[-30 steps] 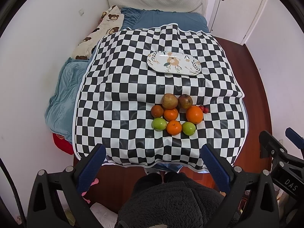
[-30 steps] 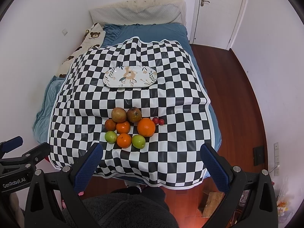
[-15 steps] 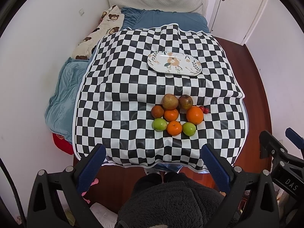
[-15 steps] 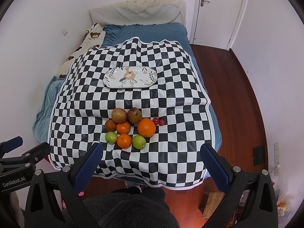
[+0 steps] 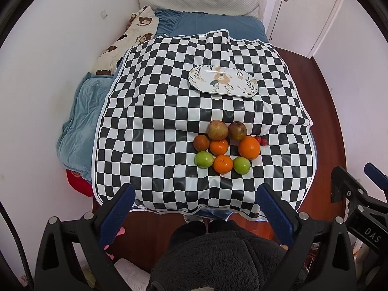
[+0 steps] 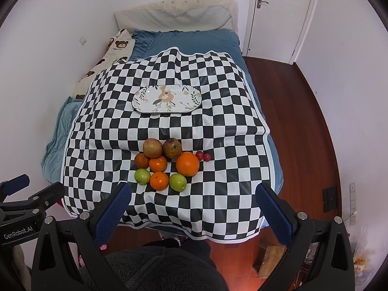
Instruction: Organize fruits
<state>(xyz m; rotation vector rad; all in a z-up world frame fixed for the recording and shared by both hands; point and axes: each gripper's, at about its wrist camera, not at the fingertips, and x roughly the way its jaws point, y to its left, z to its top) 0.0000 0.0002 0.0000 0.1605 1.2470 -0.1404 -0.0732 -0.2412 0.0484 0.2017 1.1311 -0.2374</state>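
A cluster of fruit lies on the checkered cloth [image 5: 150, 126] near its front edge: a large orange [image 5: 249, 147] [image 6: 187, 164], two small oranges [image 5: 222, 164], two green apples [image 5: 204, 159], two brownish pears [image 5: 217, 130], a dark orange fruit [image 5: 201, 142] and two small red fruits [image 5: 261, 140] [image 6: 203, 156]. An oval flowered plate [image 5: 222, 80] [image 6: 166, 98] lies empty farther back. My left gripper [image 5: 196, 211] and right gripper [image 6: 194, 208] are both open and empty, held high above the cloth's front edge, short of the fruit.
The cloth covers a blue bed [image 6: 194, 41] with a bear-print pillow [image 5: 126, 41] at the left and a wall close beside it. Wooden floor [image 6: 295, 126] runs along the right, with a white door [image 6: 278, 14] at the back. A dark fuzzy garment [image 5: 218, 264] fills the bottom.
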